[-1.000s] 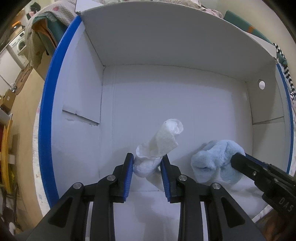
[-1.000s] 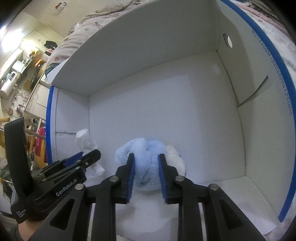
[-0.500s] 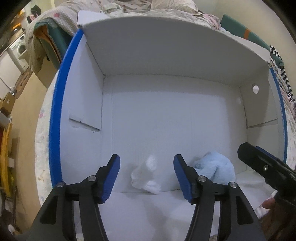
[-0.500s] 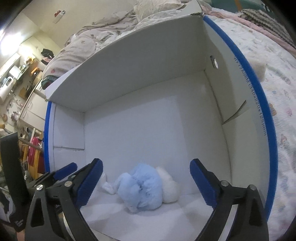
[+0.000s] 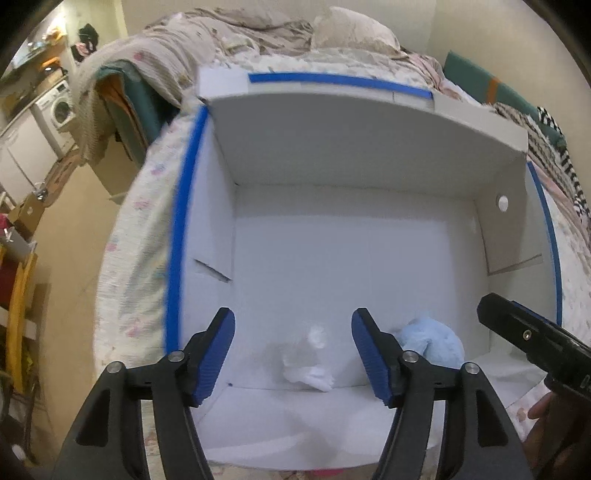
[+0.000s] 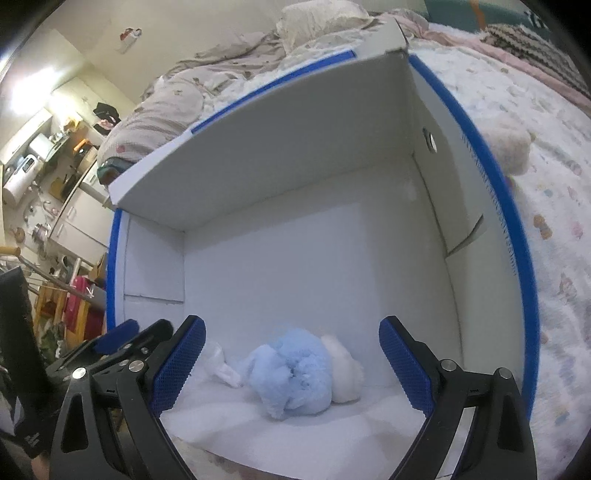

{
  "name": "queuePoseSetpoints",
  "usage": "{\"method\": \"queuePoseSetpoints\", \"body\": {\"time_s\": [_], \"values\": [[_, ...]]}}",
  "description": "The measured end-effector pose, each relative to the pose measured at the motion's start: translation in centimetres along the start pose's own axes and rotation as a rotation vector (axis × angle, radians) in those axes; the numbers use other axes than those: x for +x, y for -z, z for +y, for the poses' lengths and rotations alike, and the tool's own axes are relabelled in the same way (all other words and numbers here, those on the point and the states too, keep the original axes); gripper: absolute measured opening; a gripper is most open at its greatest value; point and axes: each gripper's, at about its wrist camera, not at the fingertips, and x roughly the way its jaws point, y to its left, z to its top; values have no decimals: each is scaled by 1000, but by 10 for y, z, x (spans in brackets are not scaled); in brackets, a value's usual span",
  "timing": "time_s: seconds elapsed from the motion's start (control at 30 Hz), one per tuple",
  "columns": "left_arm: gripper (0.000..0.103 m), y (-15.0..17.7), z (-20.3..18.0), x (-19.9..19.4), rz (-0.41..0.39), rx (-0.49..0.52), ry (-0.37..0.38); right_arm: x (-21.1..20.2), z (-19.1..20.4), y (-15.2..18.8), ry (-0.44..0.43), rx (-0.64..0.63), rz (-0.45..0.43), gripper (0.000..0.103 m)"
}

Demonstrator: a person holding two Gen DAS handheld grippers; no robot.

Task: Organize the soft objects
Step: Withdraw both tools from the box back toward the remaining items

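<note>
A white cardboard box (image 5: 332,258) with blue-taped edges lies open on a bed; it also shows in the right wrist view (image 6: 314,258). On its floor near the front lie a crumpled white cloth (image 5: 310,365), a fluffy light-blue soft toy (image 5: 432,341) and a white fluffy piece (image 6: 343,365) beside the toy (image 6: 291,373). My left gripper (image 5: 293,356) is open and empty, above the white cloth (image 6: 221,363). My right gripper (image 6: 291,365) is open and empty, above the blue toy. The right gripper's finger (image 5: 517,332) shows at the left view's right edge.
The box stands on a patterned bedspread (image 6: 546,192). A pale fluffy soft object (image 6: 511,142) lies on the bed right of the box. Rumpled bedding and a pillow (image 5: 347,33) lie behind. A washing machine (image 5: 59,107) and shelves stand at left, beyond the bed.
Both grippers opened and let go: the white cloth and the blue toy now lie on the box floor. Both grippers have pulled back and up out of the box.
</note>
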Motion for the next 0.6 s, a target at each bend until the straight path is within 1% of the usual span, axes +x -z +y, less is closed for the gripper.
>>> {"method": "queuePoseSetpoints", "body": {"time_s": [0.07, 0.2, 0.27, 0.37, 0.5, 0.6], "values": [[66, 1, 4, -9, -14, -4, -14, -4, 1, 0, -6, -3, -6, 101], [66, 4, 11, -22, -18, -6, -3, -13, 2, 6, 0, -11, -15, 101], [66, 8, 13, -26, -23, -4, -15, -19, 3, 11, 1, -20, -17, 101], [66, 18, 19, -34, -27, -5, -32, -32, 6, 19, 7, -44, -29, 101], [66, 36, 33, -51, -48, -34, -29, -49, 10, 32, 3, -65, -53, 101], [66, 47, 43, -60, -60, -34, -34, -60, 9, 44, 4, -75, -60, 101]]}}
